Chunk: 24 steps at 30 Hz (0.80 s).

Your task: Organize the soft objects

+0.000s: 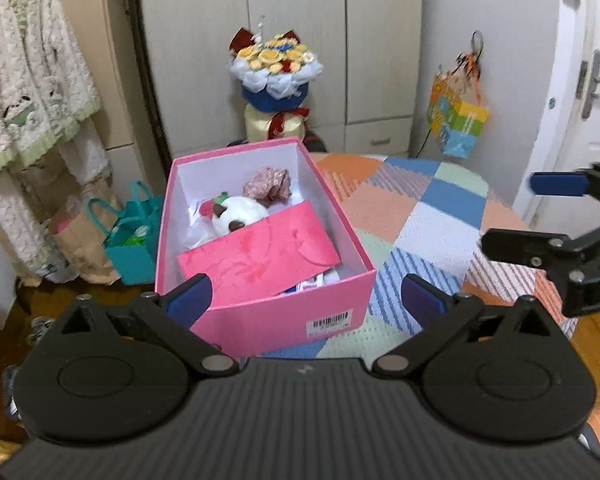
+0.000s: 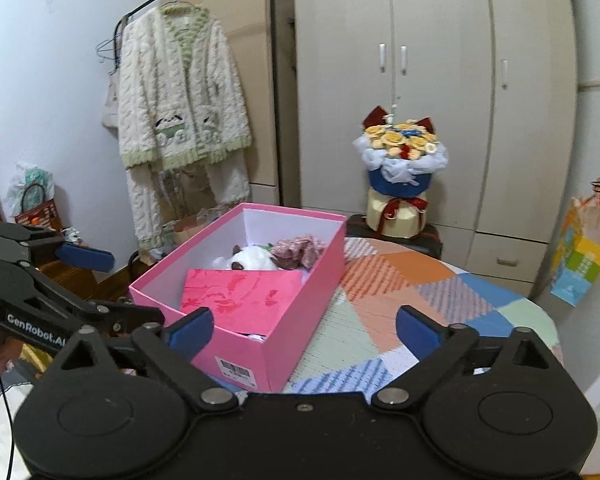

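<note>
1. Left wrist view: the left gripper [image 1: 305, 300] hovered with jaws spread wide and empty, just before the pink box [image 1: 260, 312] on the patchwork-covered desk [image 1: 440, 216]. Inside lay a white plush toy [image 1: 236, 214], a floral cloth [image 1: 268, 184] and a red envelope [image 1: 260, 258]. The right gripper [image 1: 520, 212] stood apart at the right, jaws parted.

2. Right wrist view: the right gripper [image 2: 304, 326] faced the same box [image 2: 292, 320], holding nothing; the left gripper [image 2: 112, 284] hung at the left, open.

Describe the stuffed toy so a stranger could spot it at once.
Find the pink box on the patchwork tabletop. Inside, beyond the red envelope and beside a crumpled floral cloth, lies the stuffed toy: the only fluffy white thing there, with brown ears.
</note>
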{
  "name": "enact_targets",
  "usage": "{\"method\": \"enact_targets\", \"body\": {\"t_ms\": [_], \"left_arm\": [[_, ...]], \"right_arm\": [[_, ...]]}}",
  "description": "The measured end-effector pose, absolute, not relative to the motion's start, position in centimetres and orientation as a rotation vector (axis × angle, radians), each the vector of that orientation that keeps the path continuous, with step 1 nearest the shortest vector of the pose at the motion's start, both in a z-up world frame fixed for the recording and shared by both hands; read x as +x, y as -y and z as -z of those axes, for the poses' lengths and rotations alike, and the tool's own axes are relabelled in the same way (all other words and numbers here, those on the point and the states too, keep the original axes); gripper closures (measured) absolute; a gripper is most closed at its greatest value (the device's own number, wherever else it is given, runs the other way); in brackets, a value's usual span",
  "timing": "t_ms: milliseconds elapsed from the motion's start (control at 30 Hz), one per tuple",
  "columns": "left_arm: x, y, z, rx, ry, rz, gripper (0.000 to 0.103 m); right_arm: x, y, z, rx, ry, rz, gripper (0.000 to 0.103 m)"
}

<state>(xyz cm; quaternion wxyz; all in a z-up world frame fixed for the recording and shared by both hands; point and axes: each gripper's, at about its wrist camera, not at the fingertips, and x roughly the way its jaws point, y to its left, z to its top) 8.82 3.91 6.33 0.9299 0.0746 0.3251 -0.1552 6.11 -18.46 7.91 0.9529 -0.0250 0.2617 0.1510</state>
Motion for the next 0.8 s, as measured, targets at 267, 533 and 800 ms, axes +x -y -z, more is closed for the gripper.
{"method": "enact_targets", "body": {"t_ms": [267,533,800], "left_arm": [[6.6,-2.9,-6.8,0.110,-0.618,0.302,0.001],[6.0,-1.1,-4.8,0.094,-0.542,0.233,0.001],[5.8,-0.2,-4.1,0.099,-0.520,0.186,0.001]], "right_arm": [[3.5,20.0,-8.3,0.000,-0.569,-0.128,0.000],[2.3,21.9,-6.6,0.086,-0.544,-0.071,0.000],[1.3,22.1,-6.1,0.072,-0.521,-0.019,0.000]]}}
